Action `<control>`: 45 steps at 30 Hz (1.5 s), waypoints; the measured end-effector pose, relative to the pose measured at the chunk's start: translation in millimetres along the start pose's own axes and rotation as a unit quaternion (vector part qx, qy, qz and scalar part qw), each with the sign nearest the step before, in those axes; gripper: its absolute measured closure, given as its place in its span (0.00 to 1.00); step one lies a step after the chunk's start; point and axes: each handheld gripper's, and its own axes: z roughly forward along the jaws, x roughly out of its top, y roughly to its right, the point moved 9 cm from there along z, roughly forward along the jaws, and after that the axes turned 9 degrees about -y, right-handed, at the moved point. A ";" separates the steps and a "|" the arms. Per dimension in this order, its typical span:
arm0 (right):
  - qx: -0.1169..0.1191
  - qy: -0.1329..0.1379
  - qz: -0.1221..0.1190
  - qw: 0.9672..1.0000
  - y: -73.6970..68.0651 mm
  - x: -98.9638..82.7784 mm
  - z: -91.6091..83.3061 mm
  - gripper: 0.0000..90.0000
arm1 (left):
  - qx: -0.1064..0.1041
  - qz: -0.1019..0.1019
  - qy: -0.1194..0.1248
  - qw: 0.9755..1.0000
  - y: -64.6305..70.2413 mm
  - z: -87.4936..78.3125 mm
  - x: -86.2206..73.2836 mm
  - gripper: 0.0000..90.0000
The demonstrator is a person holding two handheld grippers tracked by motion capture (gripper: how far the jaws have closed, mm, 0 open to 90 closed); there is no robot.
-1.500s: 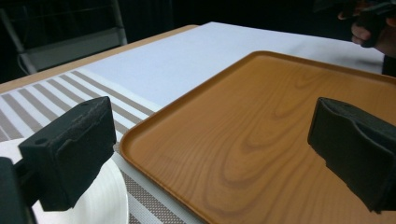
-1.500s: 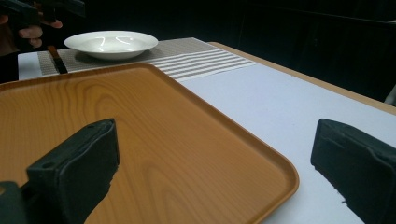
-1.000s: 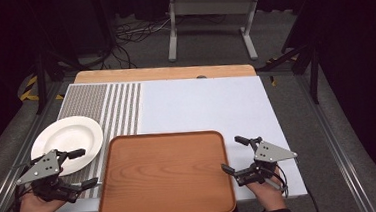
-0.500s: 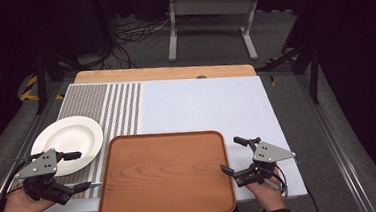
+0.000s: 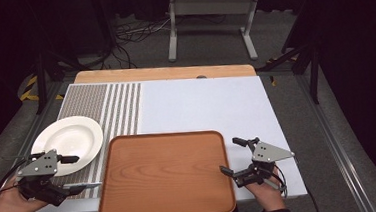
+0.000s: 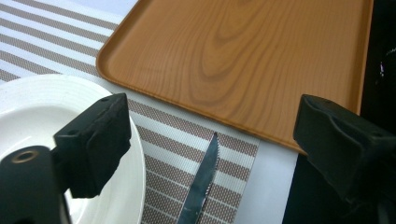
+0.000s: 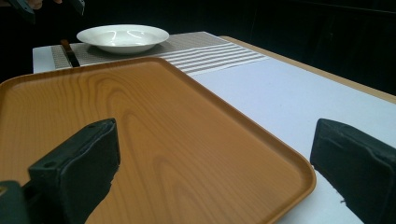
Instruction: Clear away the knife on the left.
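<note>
The left gripper (image 5: 75,171) is hovering over the knife (image 6: 201,186), jaws spread wide though just narrowing, blade lying untouched between them on the striped mat (image 6: 182,133), between the white plate (image 5: 68,139) and wooden tray (image 5: 165,172). The right gripper (image 5: 232,157) is sitting spread at the tray's right edge, gripping nothing.

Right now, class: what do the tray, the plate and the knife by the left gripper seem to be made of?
Tray: wood or a wood-look laminate; brown grain, smooth satin surface.
Plate: probably glazed ceramic; plain white, with glossy highlights in the right gripper view.
Knife: metal, likely steel; grey reflective blade with a serrated edge.
</note>
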 end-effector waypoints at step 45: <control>0.027 0.002 -0.003 1.000 -8.0 1.4 3.2 0.03 | 0.004 0.071 -0.273 0.959 -17.5 8.2 -76.6 0.54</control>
